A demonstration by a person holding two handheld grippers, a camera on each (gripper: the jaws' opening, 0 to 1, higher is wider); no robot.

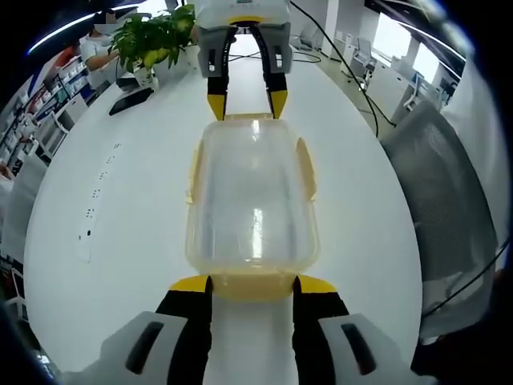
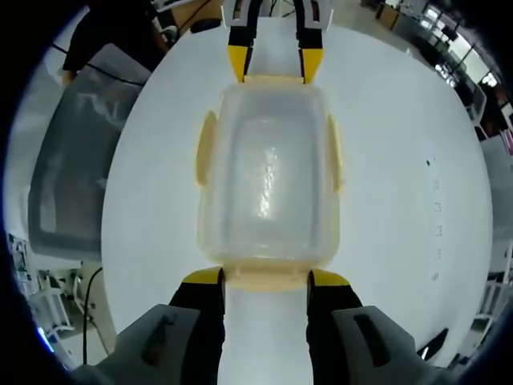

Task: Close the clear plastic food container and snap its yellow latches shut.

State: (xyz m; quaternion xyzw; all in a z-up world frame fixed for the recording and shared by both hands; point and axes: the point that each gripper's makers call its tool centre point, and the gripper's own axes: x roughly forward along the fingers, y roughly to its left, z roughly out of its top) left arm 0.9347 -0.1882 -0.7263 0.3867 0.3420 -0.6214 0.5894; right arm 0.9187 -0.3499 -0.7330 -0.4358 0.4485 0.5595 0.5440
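Note:
The clear plastic container [image 1: 252, 200] lies lengthwise on the white table [image 1: 104, 200] with its lid on top. Yellow side latches [image 1: 307, 168] stand out slightly from its long sides. My left gripper [image 1: 253, 285] is open, and its yellow tips straddle the near end latch. At the far end, my right gripper [image 1: 247, 104] is open too, with its tips just at the container's edge. In the right gripper view the container [image 2: 268, 176] runs from my right gripper [image 2: 265, 278] up to the left gripper [image 2: 274, 64]. A side latch [image 2: 206, 148] shows on each long side.
A potted green plant [image 1: 156, 36] and a dark flat device [image 1: 131, 99] sit at the table's far left end. A grey mesh chair [image 1: 449, 184] stands beside the table, seen also as the chair [image 2: 72, 160]. Cables run along the table's far right edge.

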